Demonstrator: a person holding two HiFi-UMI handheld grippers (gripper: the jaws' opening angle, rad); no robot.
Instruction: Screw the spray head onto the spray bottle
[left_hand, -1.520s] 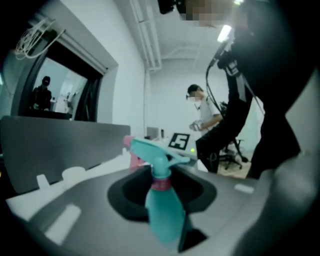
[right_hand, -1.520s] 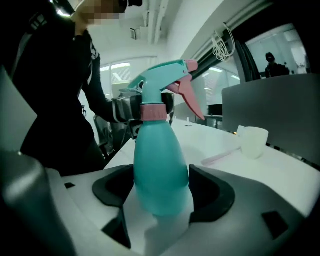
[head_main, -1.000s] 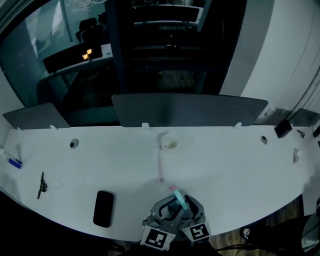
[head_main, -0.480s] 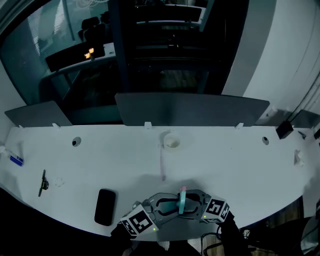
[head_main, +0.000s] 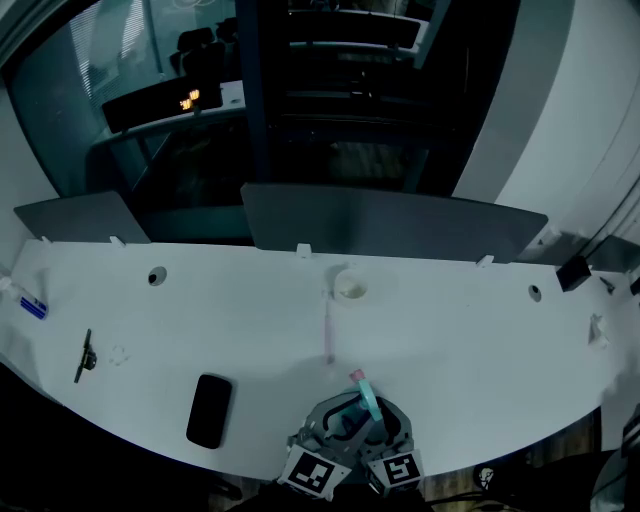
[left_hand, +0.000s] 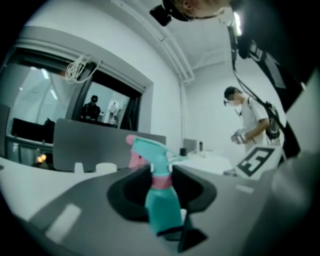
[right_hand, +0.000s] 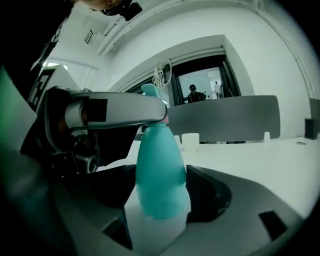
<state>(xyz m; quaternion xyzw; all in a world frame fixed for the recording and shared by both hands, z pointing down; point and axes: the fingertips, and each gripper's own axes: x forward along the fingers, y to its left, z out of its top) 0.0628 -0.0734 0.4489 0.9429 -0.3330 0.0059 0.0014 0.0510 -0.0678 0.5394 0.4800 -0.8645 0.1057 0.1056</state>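
At the near edge of the white table (head_main: 480, 340), your right gripper (right_hand: 161, 189) clamps the upright spray bottle (right_hand: 159, 162) round its belly. Your left gripper (left_hand: 163, 186) comes in level across that vertical axis, pinching the pink collar (left_hand: 161, 180) beneath the spray head (left_hand: 150, 149).

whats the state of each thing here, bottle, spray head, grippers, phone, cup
spray bottle: upright, body clamped in the right gripper.
spray head: seated on the bottle's neck, pinched by the left gripper; how tight, cannot tell.
phone: lying flat, screen dark.
cup: upright, untouched.
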